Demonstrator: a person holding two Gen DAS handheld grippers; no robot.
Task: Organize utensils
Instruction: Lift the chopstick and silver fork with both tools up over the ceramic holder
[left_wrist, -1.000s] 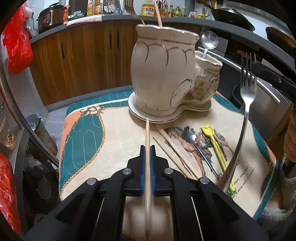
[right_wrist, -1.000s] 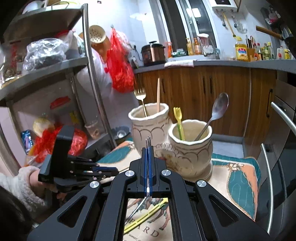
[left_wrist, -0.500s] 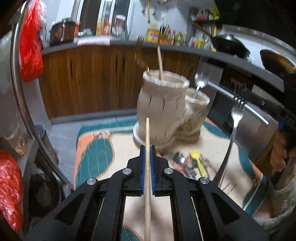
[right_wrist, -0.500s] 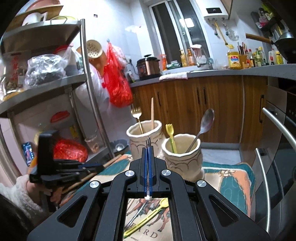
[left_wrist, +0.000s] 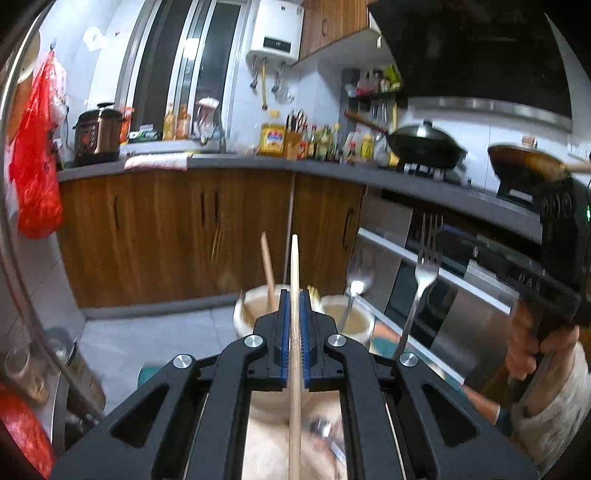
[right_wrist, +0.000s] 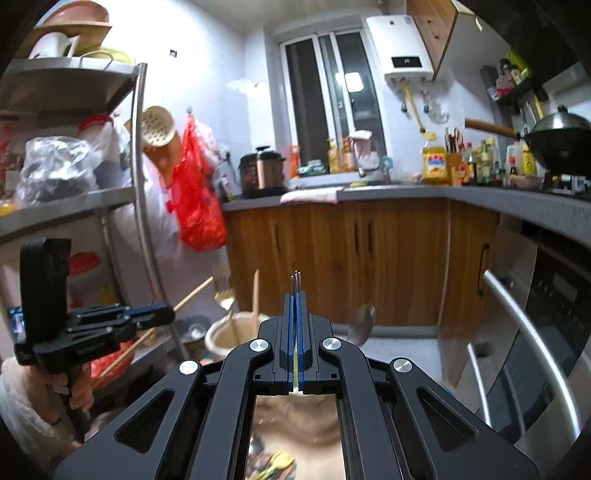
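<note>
My left gripper (left_wrist: 294, 295) is shut on a wooden chopstick (left_wrist: 294, 266) that points up and forward, held high above the table. Below it stands the tall cream holder (left_wrist: 255, 310) with a chopstick inside, and the smaller cream holder (left_wrist: 347, 321) with a spoon (left_wrist: 356, 280). My right gripper (right_wrist: 296, 295) is shut on a steel fork (left_wrist: 424, 266); its tines show edge-on in the right wrist view (right_wrist: 296, 278). The left gripper also shows in the right wrist view (right_wrist: 162, 317), left of the tall holder (right_wrist: 236, 332).
A patterned cloth (right_wrist: 295, 421) covers the table, with a yellow utensil (right_wrist: 277, 461) lying on it. A metal rack (right_wrist: 144, 206) stands at the left, wooden cabinets (right_wrist: 351, 251) behind, and an oven with a steel handle (right_wrist: 528, 332) at the right.
Both grippers have risen well above the table with their utensils. The holders now lie low in both views, seen from above their rims.
</note>
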